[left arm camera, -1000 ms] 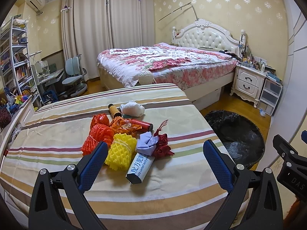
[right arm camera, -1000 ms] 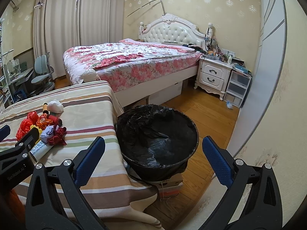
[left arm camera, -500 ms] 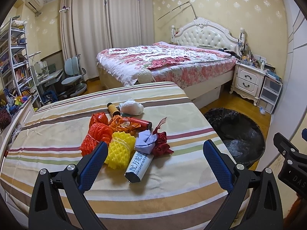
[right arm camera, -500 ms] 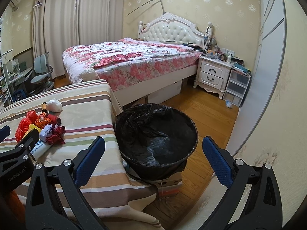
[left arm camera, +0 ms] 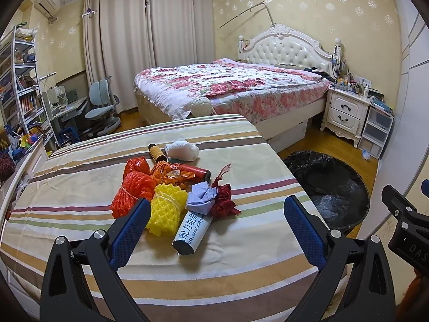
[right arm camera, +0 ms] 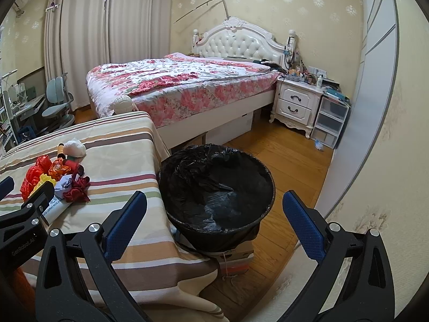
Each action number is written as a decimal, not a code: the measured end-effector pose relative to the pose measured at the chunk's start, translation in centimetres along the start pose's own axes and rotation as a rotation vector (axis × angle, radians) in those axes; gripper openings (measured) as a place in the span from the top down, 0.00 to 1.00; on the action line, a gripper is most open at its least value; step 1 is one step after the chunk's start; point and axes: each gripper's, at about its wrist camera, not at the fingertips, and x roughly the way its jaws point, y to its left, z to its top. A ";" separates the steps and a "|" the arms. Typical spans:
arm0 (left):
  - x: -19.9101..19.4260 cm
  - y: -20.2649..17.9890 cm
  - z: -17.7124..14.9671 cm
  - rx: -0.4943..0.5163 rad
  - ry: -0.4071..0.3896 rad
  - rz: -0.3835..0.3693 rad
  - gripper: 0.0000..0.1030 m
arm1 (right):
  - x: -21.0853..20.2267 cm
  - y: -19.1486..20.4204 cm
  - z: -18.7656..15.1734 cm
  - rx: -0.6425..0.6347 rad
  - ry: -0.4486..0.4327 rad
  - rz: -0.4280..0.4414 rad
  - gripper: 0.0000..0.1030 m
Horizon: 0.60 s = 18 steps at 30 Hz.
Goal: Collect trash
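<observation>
The trash sits heaped mid-bed on the striped cover (left arm camera: pixel 241 241): foam nets (left arm camera: pixel 166 209), a milk tube (left arm camera: pixel 191 230), crumpled paper (left arm camera: pixel 201 196), a ribbon (left arm camera: pixel 224 201). All look light and soft; the tube (right arm camera: pixel 55 209) is stiffer, best pinched mid-body. Left gripper (left arm camera: pixel 214 222) and right gripper (right arm camera: pixel 214 220) both gape wide, empty. The bin (right arm camera: pixel 269 196) stands just beside the bed's right edge.

The right gripper (right arm camera: pixel 214 222) gapes wide above a black-lined bin (right arm camera: pixel 217 187) on the floor. At nine o'clock, a trash pile (right arm camera: pixel 57 179) sits on the striped cloth (right arm camera: pixel 120 161).
</observation>
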 end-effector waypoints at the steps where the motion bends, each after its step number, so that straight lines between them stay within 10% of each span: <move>1: 0.0 0.0 0.0 0.000 0.000 0.000 0.06 | 0.0 0.0 0.0 0.000 0.001 0.001 0.04; 18: 0.1 -0.2 -0.1 0.002 0.001 -0.002 0.06 | 0.2 -0.8 -0.4 0.000 0.006 0.003 0.04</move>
